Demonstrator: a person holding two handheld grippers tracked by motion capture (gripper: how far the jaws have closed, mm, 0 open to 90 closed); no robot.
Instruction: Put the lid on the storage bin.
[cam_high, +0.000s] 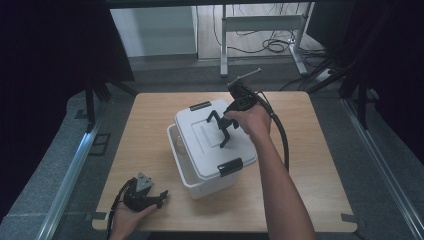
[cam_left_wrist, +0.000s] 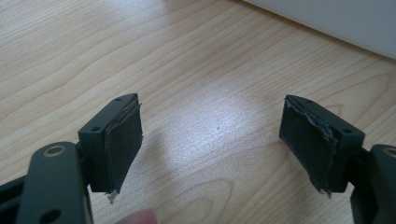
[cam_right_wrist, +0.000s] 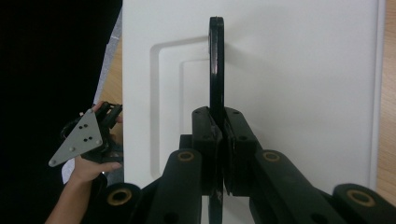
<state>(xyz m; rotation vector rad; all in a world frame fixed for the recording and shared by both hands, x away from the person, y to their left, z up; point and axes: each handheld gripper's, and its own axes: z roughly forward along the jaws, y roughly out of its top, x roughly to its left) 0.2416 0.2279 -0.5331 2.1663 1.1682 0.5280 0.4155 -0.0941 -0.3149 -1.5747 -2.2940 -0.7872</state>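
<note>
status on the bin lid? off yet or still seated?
Done: the right gripper is shut on the lid's black handle, and the white lid sits skewed on the white bin, leaving a gap at the bin's left side. In hand: the lid, lifted by its handle. Left: likely carrying it clear and setting it down. The left gripper rests open on the table.

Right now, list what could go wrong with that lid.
1. The right gripper pinches only the thin black handle, so the white lid may swing or slip.
2. The lid sits askew over the bin; it could knock the rim.
3. The left gripper rests open, apart from the bin, which may slide.
</note>
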